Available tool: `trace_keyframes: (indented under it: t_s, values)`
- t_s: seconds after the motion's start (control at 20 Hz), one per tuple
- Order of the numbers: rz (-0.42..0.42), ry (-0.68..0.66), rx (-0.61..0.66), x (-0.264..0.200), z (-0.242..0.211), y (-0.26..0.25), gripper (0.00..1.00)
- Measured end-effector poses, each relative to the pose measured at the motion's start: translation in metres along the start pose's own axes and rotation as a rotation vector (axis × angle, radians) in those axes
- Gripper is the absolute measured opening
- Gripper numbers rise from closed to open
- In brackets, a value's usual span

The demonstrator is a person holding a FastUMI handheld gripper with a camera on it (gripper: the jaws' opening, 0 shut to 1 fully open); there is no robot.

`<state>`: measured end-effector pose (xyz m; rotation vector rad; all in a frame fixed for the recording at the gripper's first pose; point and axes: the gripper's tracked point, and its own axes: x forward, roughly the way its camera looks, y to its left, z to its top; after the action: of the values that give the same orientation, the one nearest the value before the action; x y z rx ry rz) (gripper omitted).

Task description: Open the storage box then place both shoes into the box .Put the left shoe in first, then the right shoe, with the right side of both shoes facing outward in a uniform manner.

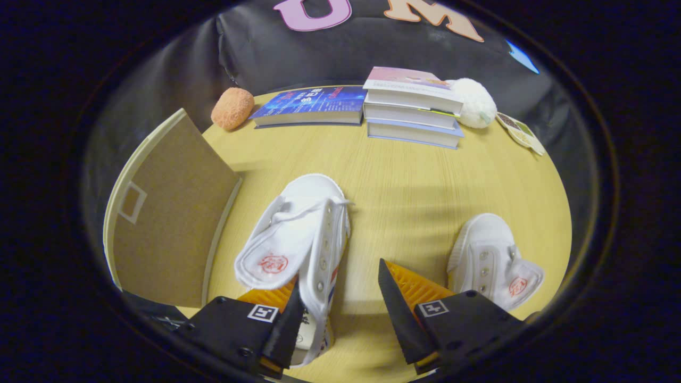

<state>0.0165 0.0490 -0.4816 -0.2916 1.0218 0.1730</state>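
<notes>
One shoe (298,239) partly behind open claw (340,308)

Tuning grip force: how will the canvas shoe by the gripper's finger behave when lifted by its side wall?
Probably floppy: the shoe looks like thin canvas, its tongue folded out loose. Likely light. The open gripper has one finger at the wall, so it may sag or twist when lifted.

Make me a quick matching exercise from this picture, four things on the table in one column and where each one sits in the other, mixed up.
Things:
1. orange sponge
2. stack of books
3. blue book
4. open box lid

Places:
A. standing beside the nearer shoe
B. against the white fluffy ball
C. between the sponge and the stack
D. at the blue book's far end from the stack

Pairs: 1-D, 2-B, 3-C, 4-A
</notes>
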Motion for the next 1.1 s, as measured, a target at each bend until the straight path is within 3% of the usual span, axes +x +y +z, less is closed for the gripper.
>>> trace_keyframes:
  t_s: [0.05, 0.3, 0.6, 0.8, 1.1]
  values:
    - [-0.009, -0.003, -0.008, 0.003, 0.005, -0.002, 0.8]
    - [0.091, 0.019, 0.017, 0.014, 0.009, 0.021, 0.47]
    - [0.107, 0.076, 0.121, 0.013, 0.006, 0.014, 0.11]
    - [0.175, 0.14, 0.219, 0.008, -0.004, 0.023, 0.11]
    - [0.387, 0.226, 0.518, -0.037, -0.013, 0.061, 0.11]
